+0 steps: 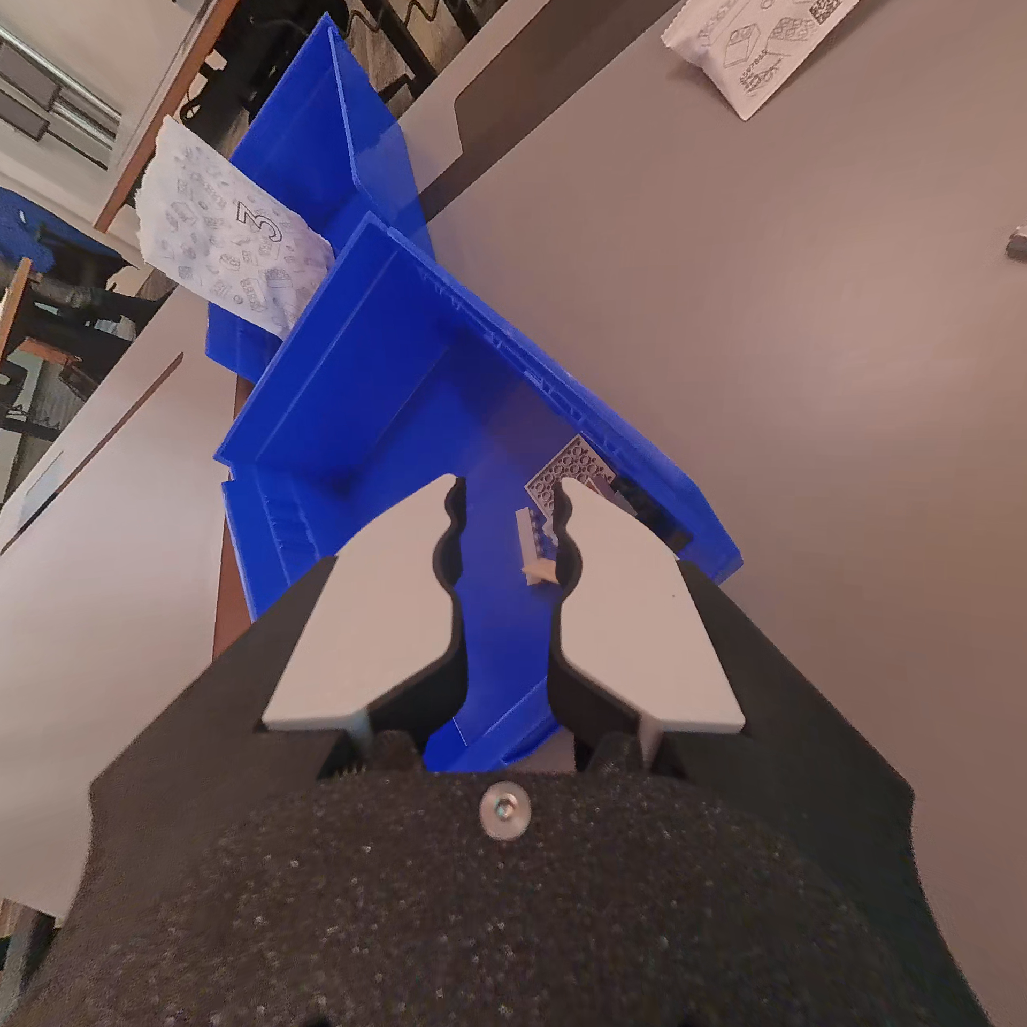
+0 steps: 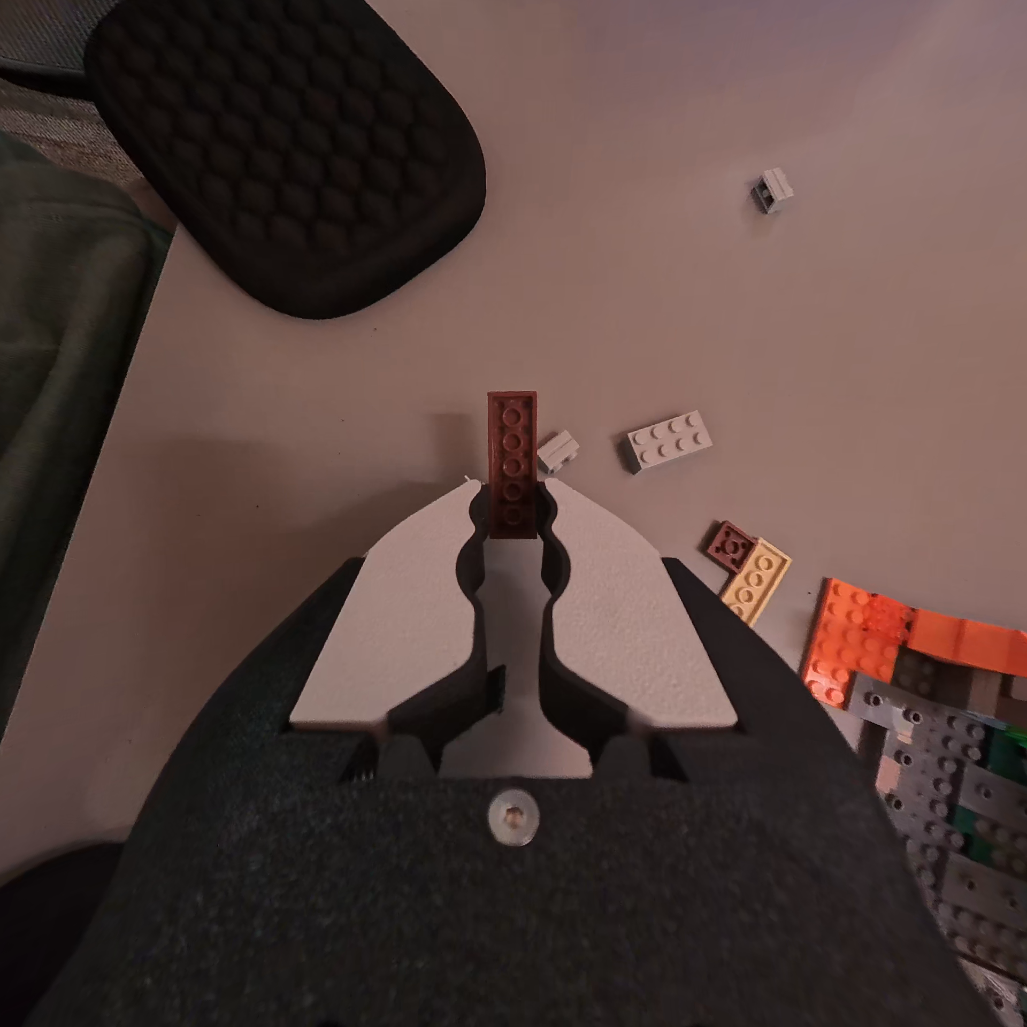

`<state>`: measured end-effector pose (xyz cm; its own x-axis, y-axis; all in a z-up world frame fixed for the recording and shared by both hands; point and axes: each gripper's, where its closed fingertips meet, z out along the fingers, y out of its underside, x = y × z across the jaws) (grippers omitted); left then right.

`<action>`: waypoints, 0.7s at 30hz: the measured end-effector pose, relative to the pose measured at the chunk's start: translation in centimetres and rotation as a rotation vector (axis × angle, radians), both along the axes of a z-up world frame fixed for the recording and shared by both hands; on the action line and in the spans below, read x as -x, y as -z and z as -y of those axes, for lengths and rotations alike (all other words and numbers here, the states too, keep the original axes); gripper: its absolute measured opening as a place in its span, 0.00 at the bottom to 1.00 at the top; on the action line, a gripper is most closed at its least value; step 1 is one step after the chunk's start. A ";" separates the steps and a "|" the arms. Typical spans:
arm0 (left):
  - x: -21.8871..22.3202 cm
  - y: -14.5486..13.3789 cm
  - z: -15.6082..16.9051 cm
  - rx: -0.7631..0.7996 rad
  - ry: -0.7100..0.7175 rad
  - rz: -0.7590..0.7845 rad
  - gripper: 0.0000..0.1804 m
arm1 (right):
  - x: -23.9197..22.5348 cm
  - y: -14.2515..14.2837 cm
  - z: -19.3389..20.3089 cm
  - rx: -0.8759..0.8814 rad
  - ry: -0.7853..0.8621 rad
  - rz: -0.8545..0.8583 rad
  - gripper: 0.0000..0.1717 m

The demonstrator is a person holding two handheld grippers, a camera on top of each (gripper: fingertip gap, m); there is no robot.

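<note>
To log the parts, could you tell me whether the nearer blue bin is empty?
Not empty: the nearer blue bin holds a grey plate and a few smaller pieces.

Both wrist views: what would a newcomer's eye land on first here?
The right gripper pinches a brown plate, underside up, above the table, with grey bricks just right of it. In the left view, the open left gripper hangs over a bright blue bin with a few grey pieces in its corner.
</note>
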<state>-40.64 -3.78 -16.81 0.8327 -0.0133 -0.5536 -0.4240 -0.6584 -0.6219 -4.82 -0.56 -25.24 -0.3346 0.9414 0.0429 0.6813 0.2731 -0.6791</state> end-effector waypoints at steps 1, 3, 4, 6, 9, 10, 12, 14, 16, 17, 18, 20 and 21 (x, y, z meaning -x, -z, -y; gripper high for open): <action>-0.1 0.0 0.0 -0.003 0.006 0.004 0.17 | 0.1 0.0 0.0 0.000 0.000 -0.002 0.09; -1.0 -0.2 -0.1 -0.020 0.043 0.022 0.17 | 0.2 -0.1 0.1 0.001 -0.001 -0.010 0.09; -1.8 -0.5 -0.2 -0.033 0.079 0.028 0.17 | 0.3 -0.3 0.2 0.005 -0.001 -0.016 0.09; -4.3 -1.0 -0.4 -0.065 0.180 0.029 0.18 | 0.7 -0.7 0.4 0.019 -0.002 -0.036 0.09; -10.9 -1.1 -0.5 -0.115 0.417 0.077 0.17 | 1.3 -1.7 1.1 0.068 -0.016 -0.078 0.09; -13.2 -1.0 -0.3 -0.128 0.496 0.087 0.17 | 1.5 -2.1 1.5 0.092 -0.024 -0.093 0.09; -17.9 -0.3 0.1 -0.143 0.651 0.091 0.18 | 1.9 -2.8 2.2 0.141 -0.042 -0.117 0.09; -22.1 0.5 0.7 -0.152 0.787 0.112 0.18 | 2.3 -3.6 3.0 0.192 -0.067 -0.139 0.09; -25.7 1.3 1.3 -0.157 0.909 0.135 0.18 | 2.4 -4.3 3.9 0.232 -0.103 -0.155 0.09; -27.1 1.6 1.6 -0.162 0.966 0.133 0.18 | 2.5 -4.5 4.4 0.247 -0.118 -0.156 0.09; -28.4 1.8 1.8 -0.165 1.019 0.120 0.18 | 2.5 -4.7 4.8 0.262 -0.132 -0.153 0.09; -30.5 2.1 2.4 -0.179 1.118 0.078 0.18 | 2.4 -4.8 5.5 0.285 -0.159 -0.140 0.09; -31.3 2.2 2.6 -0.183 1.159 0.049 0.18 | 2.3 -4.8 5.8 0.291 -0.168 -0.132 0.09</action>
